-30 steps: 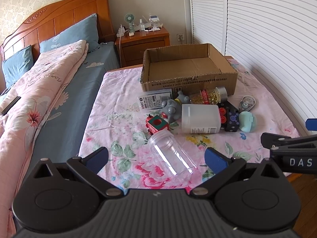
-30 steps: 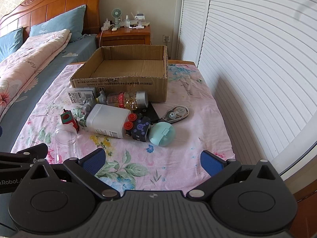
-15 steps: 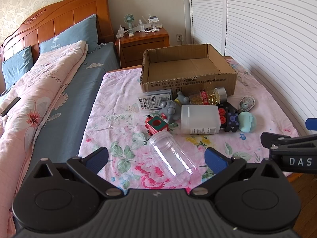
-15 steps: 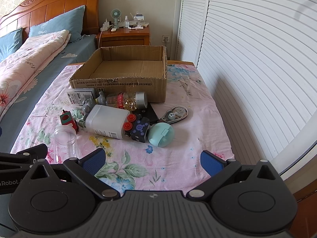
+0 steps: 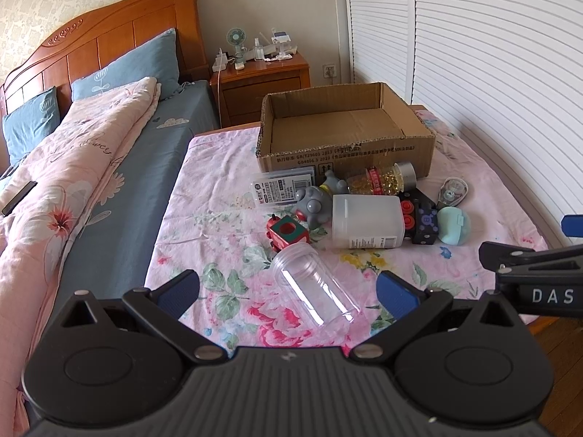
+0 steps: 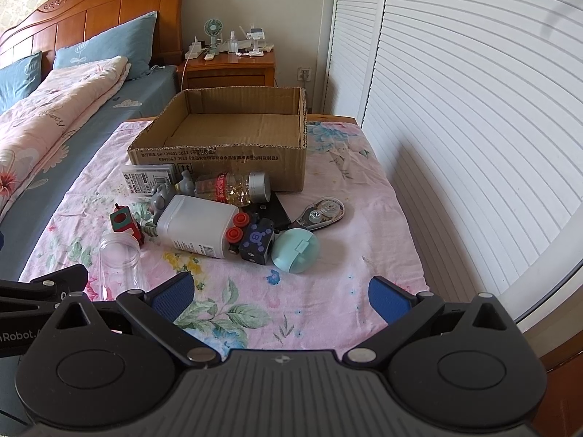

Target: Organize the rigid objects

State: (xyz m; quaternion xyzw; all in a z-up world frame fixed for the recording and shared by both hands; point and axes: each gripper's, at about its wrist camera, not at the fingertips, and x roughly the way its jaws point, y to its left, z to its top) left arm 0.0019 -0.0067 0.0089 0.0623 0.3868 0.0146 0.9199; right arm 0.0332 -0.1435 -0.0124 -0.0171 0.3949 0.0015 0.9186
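Clear jar [image 5: 315, 286] lying on floral cloth, left gripper [image 5: 288, 291] spread around it, right gripper [image 6: 280, 293] spread, empty

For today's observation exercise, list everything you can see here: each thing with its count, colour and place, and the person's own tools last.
Box: 1, brown cardboard, empty, far end of table.
Clear jar: 1, transparent, lying nearest the left gripper.
White bottle: 1, on its side, mid-pile.
Pill bottle: 1, clear with yellow capsules, against the box.
Red cube: 1, red and green, beside the clear jar.
Grey toy: 1, behind the white bottle.
Label pack: 1, white, before the box.
Black cube: 1, red buttons, right of the white bottle.
Teal case: 1, round, right of the black cube.
Tape: 1, clear grey, far right.
Tablecloth: 1, pink floral.
Bed: 1, left.
Nightstand: 1, wooden, behind.
Left gripper: open.
Right gripper: open.
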